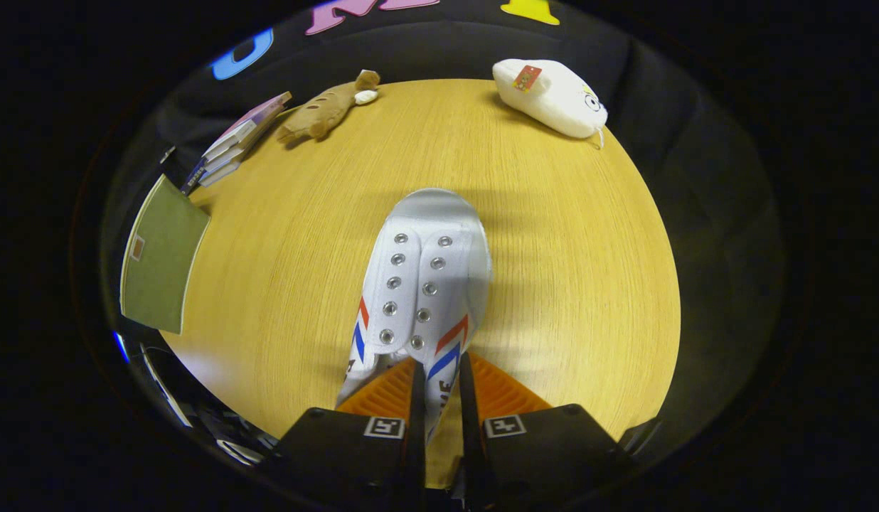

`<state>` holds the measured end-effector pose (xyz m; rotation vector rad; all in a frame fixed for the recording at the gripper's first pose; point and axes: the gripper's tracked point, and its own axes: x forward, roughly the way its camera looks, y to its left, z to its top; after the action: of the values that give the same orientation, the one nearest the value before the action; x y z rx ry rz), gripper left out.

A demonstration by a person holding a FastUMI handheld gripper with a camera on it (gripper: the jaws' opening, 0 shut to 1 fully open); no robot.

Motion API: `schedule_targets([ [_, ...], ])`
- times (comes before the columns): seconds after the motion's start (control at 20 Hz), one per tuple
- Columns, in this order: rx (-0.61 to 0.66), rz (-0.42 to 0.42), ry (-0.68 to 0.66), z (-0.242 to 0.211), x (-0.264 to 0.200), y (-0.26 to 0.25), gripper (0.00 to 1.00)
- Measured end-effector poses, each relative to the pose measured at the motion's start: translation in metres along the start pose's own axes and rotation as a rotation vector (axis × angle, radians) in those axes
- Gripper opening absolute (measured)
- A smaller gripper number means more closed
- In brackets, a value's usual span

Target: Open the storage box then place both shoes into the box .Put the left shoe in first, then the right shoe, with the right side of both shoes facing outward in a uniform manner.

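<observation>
Gripper view: the claw (438,384) points forward over a round wooden bench (567,284). Its two fingers stand close together, pinching the side wall of a white shoe (422,284) near the heel opening, so the claw holds the shoe. The shoe stretches straight ahead of the fingers, toe pointing away, with two rows of metal eyelets, no laces, and red and blue stripes on both sides. It appears lifted above the bench, with a soft shadow beyond its toe, though I cannot tell for certain whether the toe touches the wood.

Beyond the shoe and well apart from it lie a brown plush toy (326,110) and a white plush toy (553,96) near the far rim. Off to the left of the fingers sits a stack of books (237,142), and nearer than that a flat olive-green panel (158,259); it may be the storage box or its lid, but I cannot tell, and nothing is visible inside it.

The step in hand looks like carrying the shoe to the box. To do it well, keep the pinch firm on the thin wall so the shoe does not swing, turn towards the box, and lower the shoe with its right side facing outward.
</observation>
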<state>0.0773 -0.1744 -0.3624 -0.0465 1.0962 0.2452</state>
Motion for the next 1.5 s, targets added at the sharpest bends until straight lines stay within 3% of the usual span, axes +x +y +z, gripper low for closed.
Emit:
schedule_targets([
  [0.05, -0.002, 0.004, -0.002, -0.001, -0.001, 0.0, 0.12],
  [0.15, -0.005, 0.004, -0.007, -0.001, -0.002, -0.001, 0.09],
  [0.6, 0.019, 0.013, -0.021, 0.004, -0.034, 0.039, 0.06],
  [0.9, 0.145, 0.104, -0.099, 0.036, -0.097, 0.143, 0.06],
  [1.5, 0.112, 0.192, -0.175, 0.079, -0.151, 0.348, 0.05],
])
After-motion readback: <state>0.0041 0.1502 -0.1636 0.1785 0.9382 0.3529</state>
